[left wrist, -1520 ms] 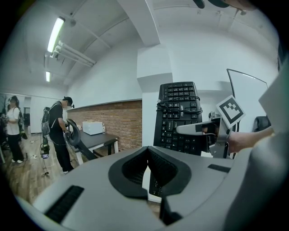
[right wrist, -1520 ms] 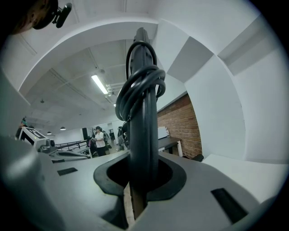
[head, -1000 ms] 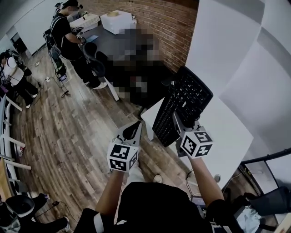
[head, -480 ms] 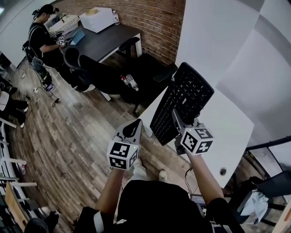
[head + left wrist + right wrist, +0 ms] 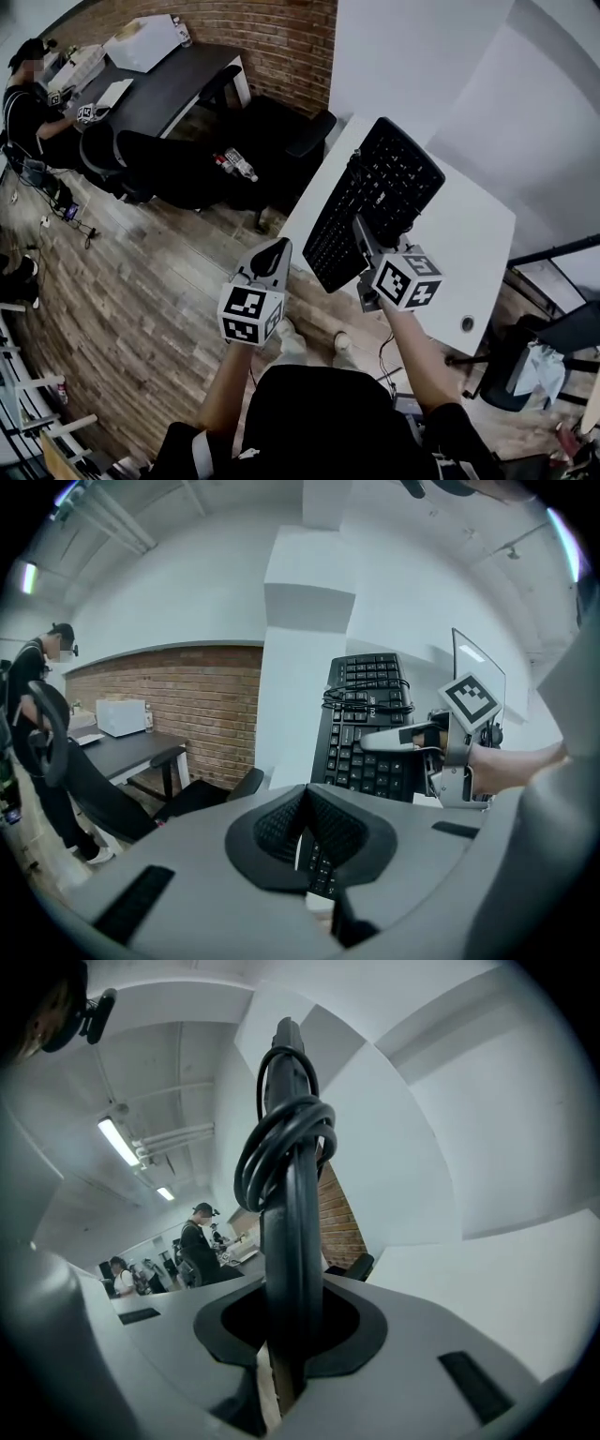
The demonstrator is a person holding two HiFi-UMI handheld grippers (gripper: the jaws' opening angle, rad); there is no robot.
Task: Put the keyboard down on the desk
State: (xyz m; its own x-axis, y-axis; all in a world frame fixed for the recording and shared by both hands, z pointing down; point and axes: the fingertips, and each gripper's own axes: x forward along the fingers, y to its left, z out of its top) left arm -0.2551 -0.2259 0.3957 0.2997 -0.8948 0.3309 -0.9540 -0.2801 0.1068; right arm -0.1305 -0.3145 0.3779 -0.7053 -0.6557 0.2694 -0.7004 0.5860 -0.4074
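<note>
Head view: the black keyboard (image 5: 375, 211) hangs tilted over the near left part of the white table (image 5: 473, 244), not yet laid flat, its lower end reaching out past the table's left edge. The right gripper (image 5: 359, 228) carries it alone, fingers clenched on one long edge; the right gripper view shows the keyboard edge-on between them, with its cable (image 5: 286, 1147) looped in a loose coil around the body. The left gripper (image 5: 274, 255) hovers off the table's left side, above the wooden floor (image 5: 141, 281), its fingers pressed together on nothing. A black office chair (image 5: 281, 141) stands just beyond the table's far left corner.

Several hazards appear from this position. With only one narrow grip on a long board, the keyboard could pivot or slide between the fingers as it is lowered. Because one end overhangs the table's left edge, a release made here would likely let it tip off onto the floor rather than settle on the table. Brought down at this tilt, a corner would probably strike the table first and jolt the grip. The coil looks unsecured; it might slip free and end up trapped under the keyboard, leaving it rocking on the table. The idle left gripper is not placed to catch anything.
</note>
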